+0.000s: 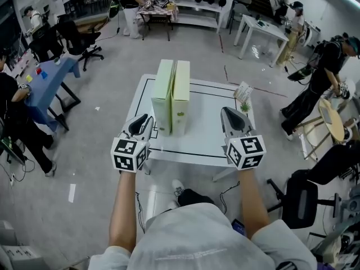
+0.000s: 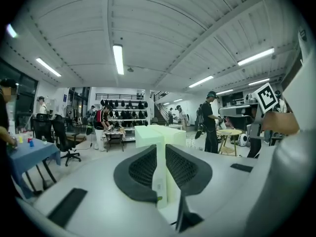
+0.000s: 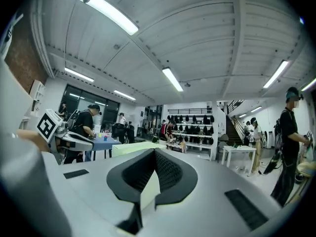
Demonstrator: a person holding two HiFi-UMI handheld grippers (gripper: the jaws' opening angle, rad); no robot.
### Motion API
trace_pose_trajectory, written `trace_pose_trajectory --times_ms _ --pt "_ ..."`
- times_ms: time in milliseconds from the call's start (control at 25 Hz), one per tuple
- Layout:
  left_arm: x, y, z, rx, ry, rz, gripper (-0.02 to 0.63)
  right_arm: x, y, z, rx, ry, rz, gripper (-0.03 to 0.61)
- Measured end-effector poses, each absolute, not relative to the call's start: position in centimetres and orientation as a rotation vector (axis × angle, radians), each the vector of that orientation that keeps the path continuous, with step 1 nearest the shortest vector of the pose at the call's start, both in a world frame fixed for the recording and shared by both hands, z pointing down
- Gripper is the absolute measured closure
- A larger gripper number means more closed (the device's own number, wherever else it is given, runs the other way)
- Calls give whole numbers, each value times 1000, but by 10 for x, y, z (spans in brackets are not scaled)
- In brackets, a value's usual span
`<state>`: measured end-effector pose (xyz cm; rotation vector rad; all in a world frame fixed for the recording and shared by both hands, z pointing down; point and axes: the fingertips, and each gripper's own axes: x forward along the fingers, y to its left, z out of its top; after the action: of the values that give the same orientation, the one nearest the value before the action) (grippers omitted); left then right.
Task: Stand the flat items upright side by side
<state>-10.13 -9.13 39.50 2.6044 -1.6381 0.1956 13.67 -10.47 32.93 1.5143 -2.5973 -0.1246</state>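
Holding both forearms outstretched, the person keeps the left gripper (image 1: 140, 120) and right gripper (image 1: 230, 115) level over the white table's (image 1: 209, 146) near edge. The left jaws are slightly apart and empty, the right jaws closed and empty. Two pale-green boxes (image 1: 171, 96) stand upright and touching, mid-table between the grippers.

Bright even light from ceiling strip lights (image 2: 118, 59), faint shadows, fisheye bending at edges, foreground perhaps soft

items: two pale-green flat boxes (image 1: 171, 97) | pose: upright, side by side | place: white table (image 1: 208, 135) centre
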Motion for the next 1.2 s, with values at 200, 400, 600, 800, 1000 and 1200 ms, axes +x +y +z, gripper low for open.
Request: trace_pose_trajectory --times_ms 200,400,600,800,1000,1200 --pt "-90 -67 377 2700 -1693 278 589 130 -78 321 1419 -2598 -183 551" --pt "-74 -47 358 2818 -1701 340 595 116 -54 308 1325 -2596 -293 551" --pt "-67 -37 343 2868 -1674 308 594 104 -43 304 1256 -2612 -323 551" --pt "-70 -33 332 2885 -1676 296 594 92 -39 299 1207 -2635 -327 551" --pt "-70 -33 328 2897 -1679 296 594 81 -39 300 1169 -2654 -325 551" --pt "-73 -35 332 2895 -1669 305 594 75 -44 305 1163 -2660 -310 551"
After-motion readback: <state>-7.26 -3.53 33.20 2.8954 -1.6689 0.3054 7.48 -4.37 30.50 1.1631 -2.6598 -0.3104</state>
